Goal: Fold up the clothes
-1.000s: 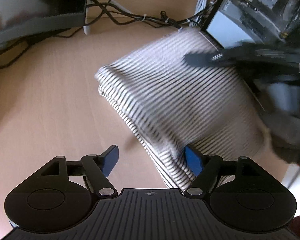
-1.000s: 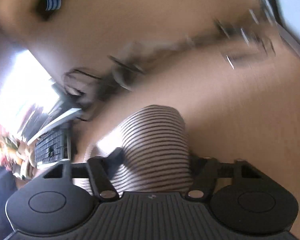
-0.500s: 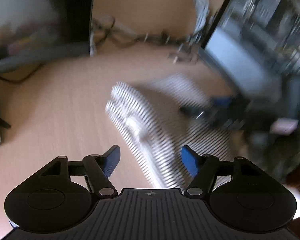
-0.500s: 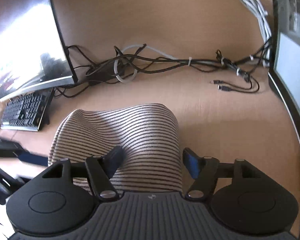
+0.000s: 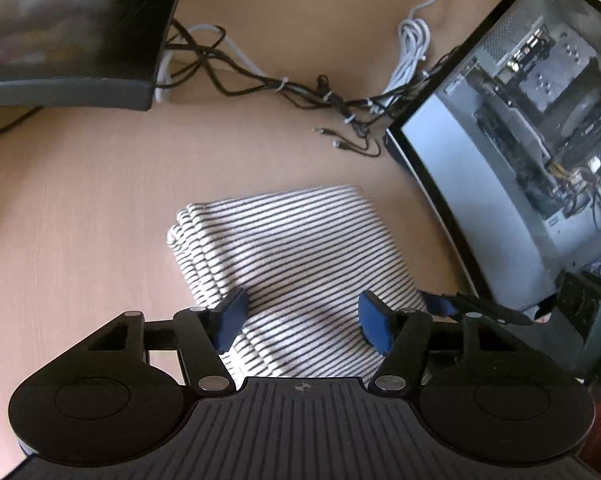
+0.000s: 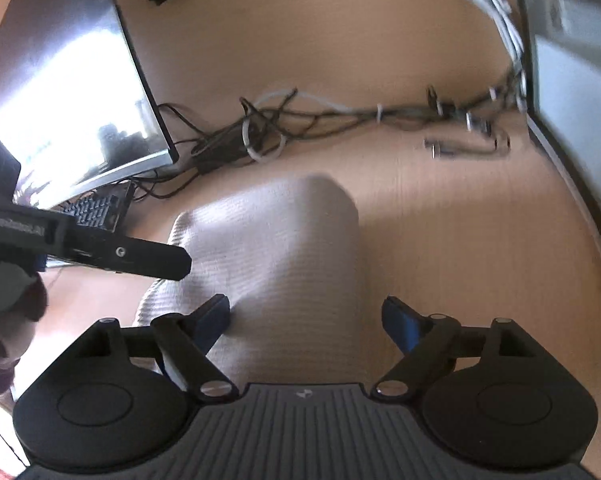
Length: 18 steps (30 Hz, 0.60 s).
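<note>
Folded black-and-white striped cloth garment (image 5: pixel 300 256) lying on a light wooden desk (image 5: pixel 72 208), a handheld gripper at each near corner.

White lettering on the left gripper (image 5: pixel 302 322) body is too blurred to read in the right wrist view. The garment is a neat stacked rectangle, layered edges at its left. Left jaws have just been narrowing, right gripper (image 6: pixel 306 316) jaws widening; both stand open astride the cloth, unclamped.

Sunlight is shining softly on the counter (image 5: pixel 80 200). The monitor (image 6: pixel 72 92) is glaring white. The right view is looking smeary; its edges are bending round. Shadows are lying under the jaws.
</note>
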Each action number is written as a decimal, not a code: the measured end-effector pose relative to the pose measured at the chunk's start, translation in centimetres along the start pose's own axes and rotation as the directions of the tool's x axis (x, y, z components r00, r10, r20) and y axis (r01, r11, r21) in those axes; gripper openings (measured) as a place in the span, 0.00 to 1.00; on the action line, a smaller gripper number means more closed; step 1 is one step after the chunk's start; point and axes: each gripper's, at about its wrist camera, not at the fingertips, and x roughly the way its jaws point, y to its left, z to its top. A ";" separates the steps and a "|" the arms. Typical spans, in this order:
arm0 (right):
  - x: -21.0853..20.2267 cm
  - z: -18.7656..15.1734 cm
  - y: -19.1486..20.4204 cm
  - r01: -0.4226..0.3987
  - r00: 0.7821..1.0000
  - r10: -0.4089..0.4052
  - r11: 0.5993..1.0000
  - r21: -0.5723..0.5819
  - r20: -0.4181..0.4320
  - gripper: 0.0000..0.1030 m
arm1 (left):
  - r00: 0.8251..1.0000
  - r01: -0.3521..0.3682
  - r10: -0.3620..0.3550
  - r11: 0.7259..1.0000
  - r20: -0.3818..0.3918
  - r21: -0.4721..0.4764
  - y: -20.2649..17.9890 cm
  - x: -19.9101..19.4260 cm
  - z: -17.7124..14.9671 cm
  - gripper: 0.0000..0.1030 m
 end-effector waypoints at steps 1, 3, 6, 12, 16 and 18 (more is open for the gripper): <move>0.1 -0.3 -0.1 -0.008 1.000 0.008 1.000 0.028 -0.007 0.81 | 1.000 0.003 -0.003 1.000 -0.002 0.005 0.2 0.0 0.0 0.65; 0.1 -0.5 0.8 0.000 1.000 0.000 0.998 0.065 -0.004 0.73 | 1.000 0.011 -0.011 1.000 -0.007 0.012 0.8 -0.1 -0.1 0.65; -2.5 -0.2 3.8 0.015 0.996 -0.016 1.000 0.013 0.084 0.62 | 0.999 0.048 -0.048 0.999 -0.014 -0.002 2.4 -0.3 0.0 0.66; -0.7 -2.4 5.5 0.254 0.967 -0.254 0.962 -0.099 0.009 0.63 | 0.984 0.176 -0.175 0.984 0.029 -0.027 4.3 0.8 0.1 0.61; -0.9 -1.7 4.4 0.209 0.977 -0.209 0.978 -0.012 -0.029 0.63 | 0.989 0.140 -0.140 0.990 0.042 -0.003 3.5 0.8 0.0 0.61; -0.6 -1.6 4.5 0.195 0.980 -0.198 0.979 -0.061 -0.037 0.67 | 0.993 0.104 -0.104 0.995 0.058 0.006 3.1 0.4 -0.3 0.59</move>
